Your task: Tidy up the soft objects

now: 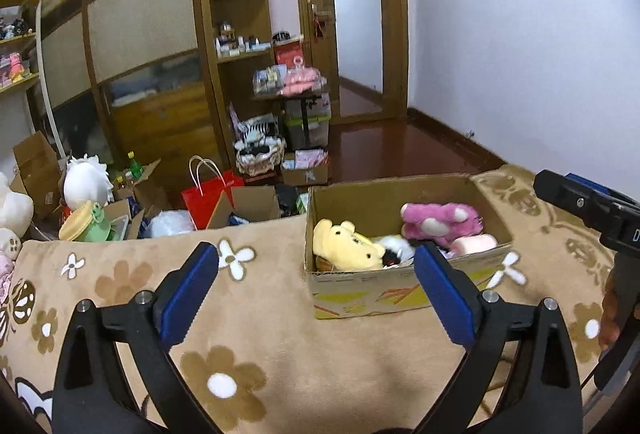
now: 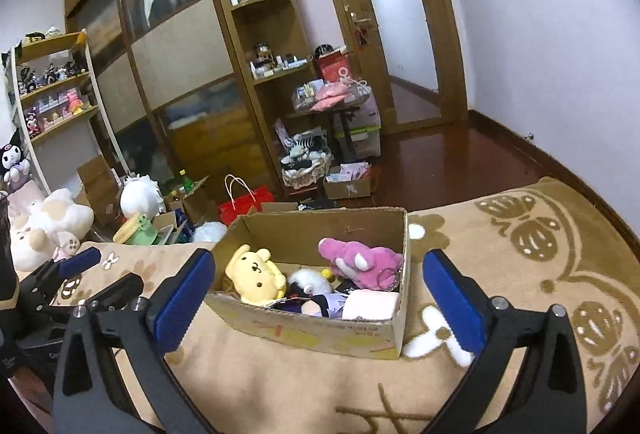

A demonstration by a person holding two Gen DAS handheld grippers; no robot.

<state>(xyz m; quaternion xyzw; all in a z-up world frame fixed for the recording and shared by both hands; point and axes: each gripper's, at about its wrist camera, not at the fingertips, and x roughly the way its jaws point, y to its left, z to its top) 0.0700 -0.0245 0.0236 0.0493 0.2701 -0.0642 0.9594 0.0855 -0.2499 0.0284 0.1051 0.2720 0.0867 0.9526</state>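
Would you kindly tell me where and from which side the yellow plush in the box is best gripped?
Grip the yellow plush across its round head, coming down from above with the open right tool. The head lies uppermost at the left end of the box, whose walls block a sideways approach, and soft stuffing should let the pads close on it.

We see a red paper bag [image 2: 246,203] with white handles on the floor beside open cartons, a wooden corner shelf [image 2: 267,34] of small items behind it, and a glass-panelled wooden door [image 1: 354,18] further right.
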